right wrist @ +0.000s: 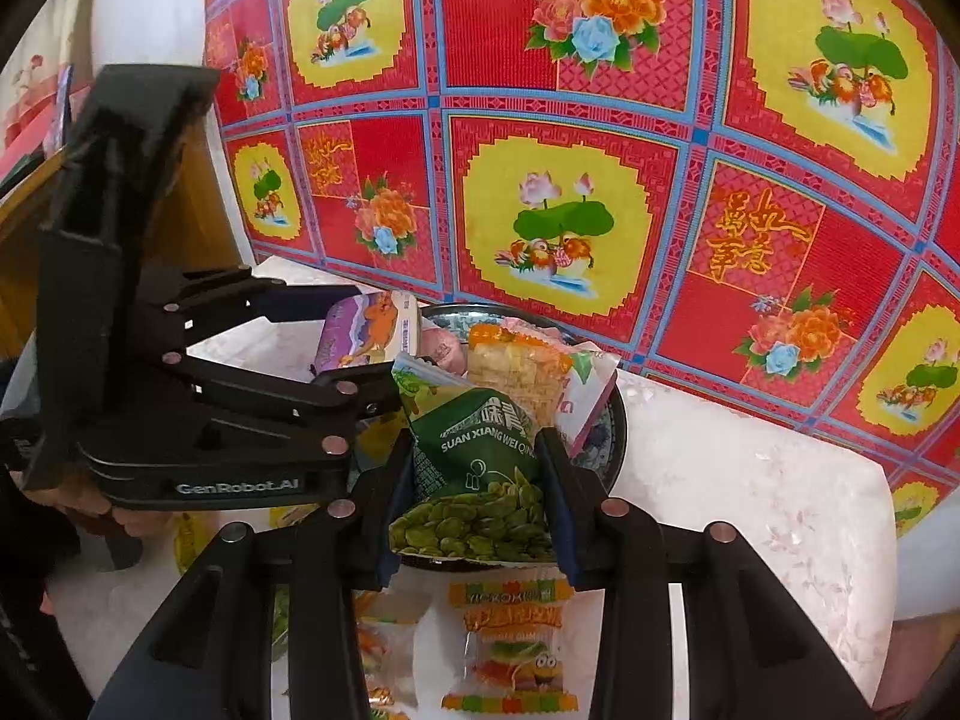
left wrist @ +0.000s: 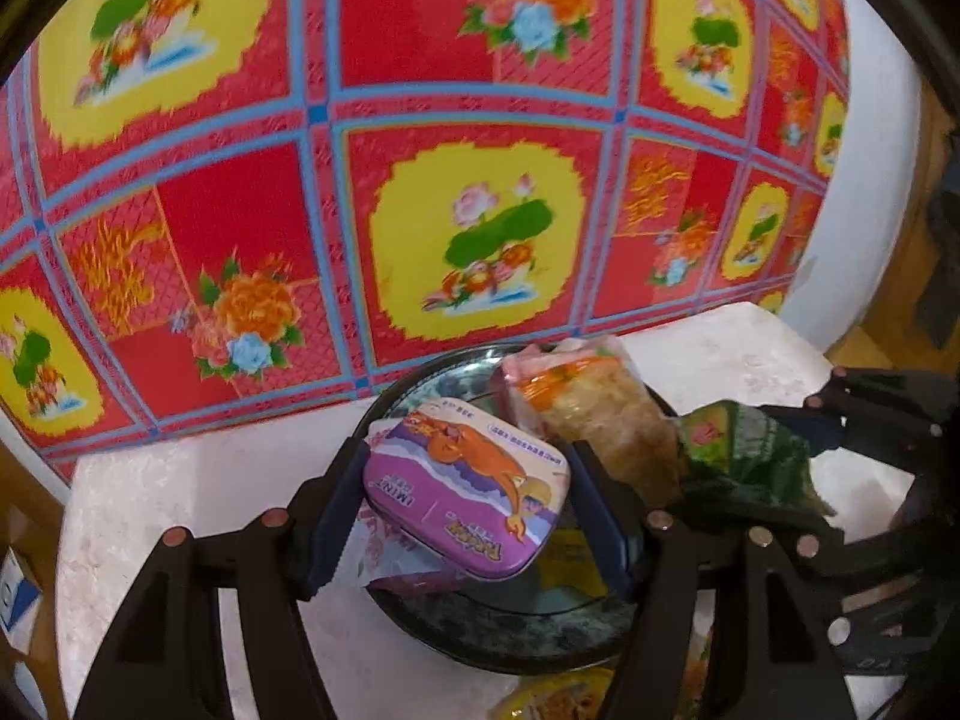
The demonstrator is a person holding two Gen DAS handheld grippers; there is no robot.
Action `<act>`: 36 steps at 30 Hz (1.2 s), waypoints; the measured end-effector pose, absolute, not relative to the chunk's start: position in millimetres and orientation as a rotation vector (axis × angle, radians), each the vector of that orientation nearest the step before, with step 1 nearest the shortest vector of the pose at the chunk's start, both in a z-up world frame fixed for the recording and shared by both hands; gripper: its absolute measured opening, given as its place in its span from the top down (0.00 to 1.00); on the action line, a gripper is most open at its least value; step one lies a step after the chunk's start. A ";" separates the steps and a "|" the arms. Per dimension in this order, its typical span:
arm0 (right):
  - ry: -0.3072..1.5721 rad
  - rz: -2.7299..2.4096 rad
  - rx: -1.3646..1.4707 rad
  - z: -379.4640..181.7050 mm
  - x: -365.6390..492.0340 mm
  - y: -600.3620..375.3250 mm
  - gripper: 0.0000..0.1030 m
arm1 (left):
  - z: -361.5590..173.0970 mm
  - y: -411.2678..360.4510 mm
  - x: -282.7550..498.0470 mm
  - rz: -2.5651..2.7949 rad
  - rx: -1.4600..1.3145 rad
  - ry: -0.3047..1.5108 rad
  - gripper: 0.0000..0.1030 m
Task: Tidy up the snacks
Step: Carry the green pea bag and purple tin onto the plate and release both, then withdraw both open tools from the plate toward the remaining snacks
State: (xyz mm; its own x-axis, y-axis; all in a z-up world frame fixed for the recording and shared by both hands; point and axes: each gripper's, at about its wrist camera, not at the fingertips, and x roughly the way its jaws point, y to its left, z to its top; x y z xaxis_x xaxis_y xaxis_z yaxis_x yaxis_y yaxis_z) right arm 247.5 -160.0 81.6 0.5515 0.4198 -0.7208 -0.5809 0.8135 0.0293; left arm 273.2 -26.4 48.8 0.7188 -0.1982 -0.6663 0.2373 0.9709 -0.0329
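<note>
The left gripper [left wrist: 465,495] is clamping a purple tin [left wrist: 465,489] between its pads, holding it tilted above the dark bowl [left wrist: 510,636] on the pale marble table [left wrist: 180,510]. The right gripper [right wrist: 477,492] is squeezing a green bag of beans [right wrist: 480,480] just beside it, over the bowl's near rim. A pale wafer packet [right wrist: 522,372] is leaning inside the bowl behind both. A yellow gummy packet [right wrist: 510,648] is lying on the table below the right gripper, in front of a red flowered cloth [right wrist: 600,120]

Right tongs [right wrist: 480,474] clamp a green bean packet [right wrist: 480,468] above the snack-filled bowl [right wrist: 612,438].
</note>
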 end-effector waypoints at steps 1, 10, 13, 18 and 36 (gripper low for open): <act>0.786 0.594 -0.226 80.9 248.5 -159.3 0.62 | 47.8 -25.4 274.0 -0.243 0.049 0.736 0.32; 0.735 0.584 -0.245 80.7 253.7 -153.9 0.62 | 56.5 -16.4 259.7 -0.226 0.056 0.641 0.21; 0.720 0.581 -0.252 79.6 254.1 -153.1 0.62 | 58.3 -13.5 255.1 -0.227 0.079 0.619 0.21; 0.694 0.572 -0.275 78.6 255.8 -149.2 0.61 | 59.6 -9.7 252.2 -0.214 0.095 0.604 0.21; 0.680 0.597 -0.301 68.0 257.4 -141.1 0.58 | 50.0 -10.7 255.0 -0.153 0.117 0.618 0.21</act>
